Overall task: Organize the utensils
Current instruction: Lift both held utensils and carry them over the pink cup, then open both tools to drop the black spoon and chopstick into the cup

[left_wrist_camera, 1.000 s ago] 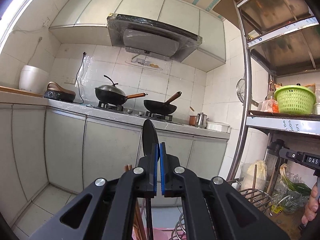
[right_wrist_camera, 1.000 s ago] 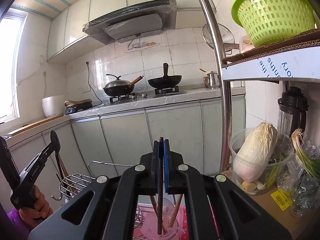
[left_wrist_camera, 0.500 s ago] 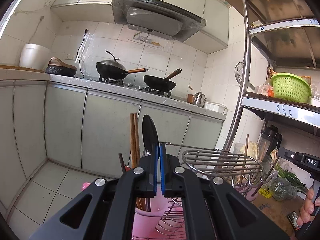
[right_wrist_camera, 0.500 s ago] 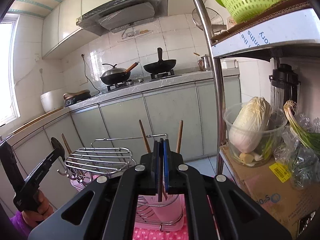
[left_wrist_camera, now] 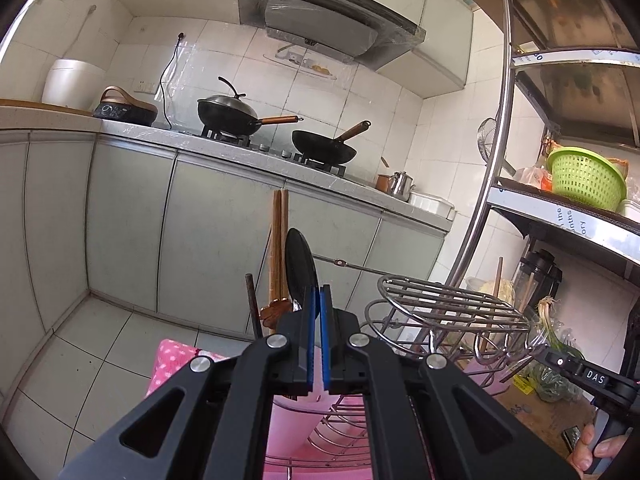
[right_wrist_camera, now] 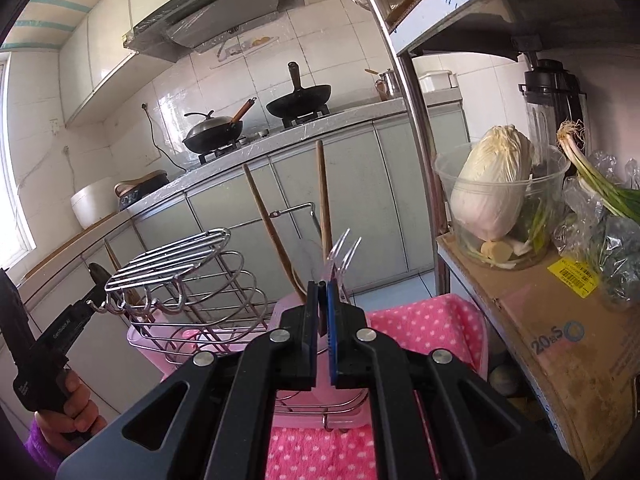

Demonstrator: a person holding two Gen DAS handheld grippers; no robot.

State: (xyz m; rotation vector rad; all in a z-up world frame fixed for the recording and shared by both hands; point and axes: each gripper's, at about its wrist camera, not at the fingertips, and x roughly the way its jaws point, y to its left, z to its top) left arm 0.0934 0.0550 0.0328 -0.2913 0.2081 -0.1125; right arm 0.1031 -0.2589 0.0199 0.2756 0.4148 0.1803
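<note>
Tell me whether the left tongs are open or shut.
Shut on the black spoon. The left tongs have their blue pads pressed either side of its handle, the bowl sticking up above them.

white tiled wall (left_wrist_camera: 132,52), grey cabinets (left_wrist_camera: 128,224), tiled floor (left_wrist_camera: 72,364), bright window (right_wrist_camera: 12,152) at left.

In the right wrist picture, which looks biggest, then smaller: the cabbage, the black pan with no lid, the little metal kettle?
1. cabbage, though it sits nearest the camera, which helps
2. black pan
3. metal kettle
</note>
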